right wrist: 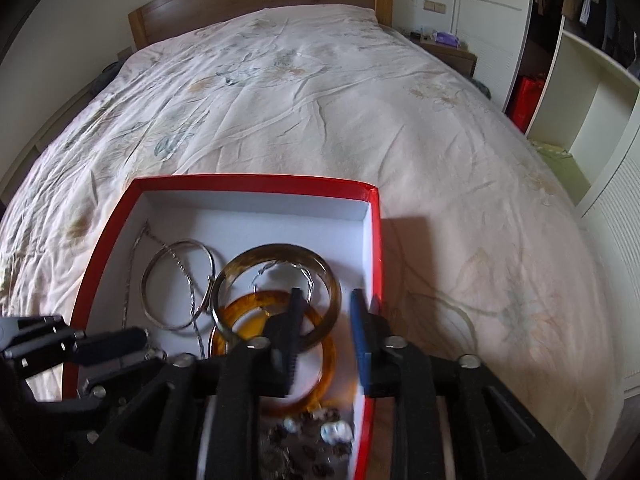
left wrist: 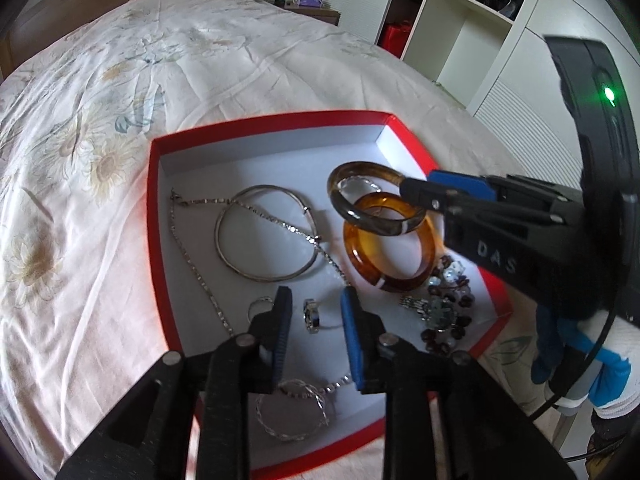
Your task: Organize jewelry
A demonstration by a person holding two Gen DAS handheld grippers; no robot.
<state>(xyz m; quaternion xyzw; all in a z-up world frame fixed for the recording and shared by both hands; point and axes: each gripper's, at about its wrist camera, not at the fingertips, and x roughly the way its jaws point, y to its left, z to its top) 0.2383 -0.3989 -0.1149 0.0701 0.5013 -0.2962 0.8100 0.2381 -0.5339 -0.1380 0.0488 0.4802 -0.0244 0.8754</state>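
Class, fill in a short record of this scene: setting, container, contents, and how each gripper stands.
setting: floral bedsheet on a bed
container: red box, white inside, no lid on
contents: silver bangle, chain necklace, amber bangle, dark bangle leaning on the amber one, beaded bracelet, small ring
left gripper: open, fingers either side of the small ring
right gripper: open, dark bangle's rim between its jaws
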